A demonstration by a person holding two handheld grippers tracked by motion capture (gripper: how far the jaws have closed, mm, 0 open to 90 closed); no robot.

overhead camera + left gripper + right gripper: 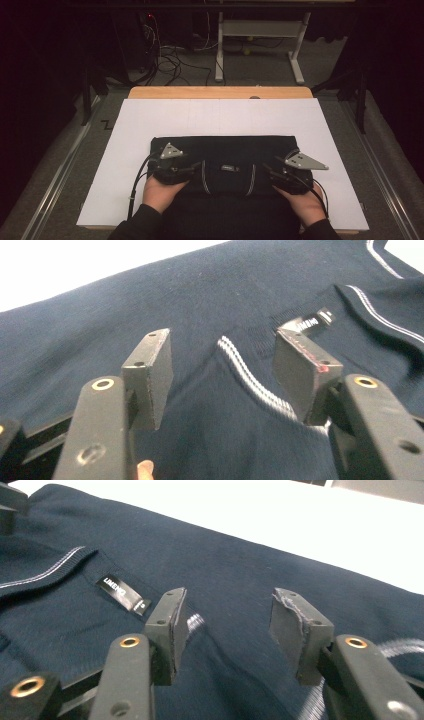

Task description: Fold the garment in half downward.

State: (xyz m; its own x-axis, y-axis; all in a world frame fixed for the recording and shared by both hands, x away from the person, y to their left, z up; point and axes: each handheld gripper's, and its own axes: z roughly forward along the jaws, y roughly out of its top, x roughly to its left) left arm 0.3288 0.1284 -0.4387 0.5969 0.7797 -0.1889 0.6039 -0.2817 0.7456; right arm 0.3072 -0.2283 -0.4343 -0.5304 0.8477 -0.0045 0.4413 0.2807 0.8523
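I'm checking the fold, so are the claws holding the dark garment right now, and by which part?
Nothing is held. The left claw and the right claw both stand open over the navy garment near its striped collar, pads apart from the cloth.

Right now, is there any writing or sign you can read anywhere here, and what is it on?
"UMENO": white letters, as far as they can be made out, on the black neck label sewn inside the dark navy garment.
The smaller print at that label's end: too small to read.
The same label in the left gripper view: blurred, unreadable.
A black "Z"-like mark on the white sheet's left edge.
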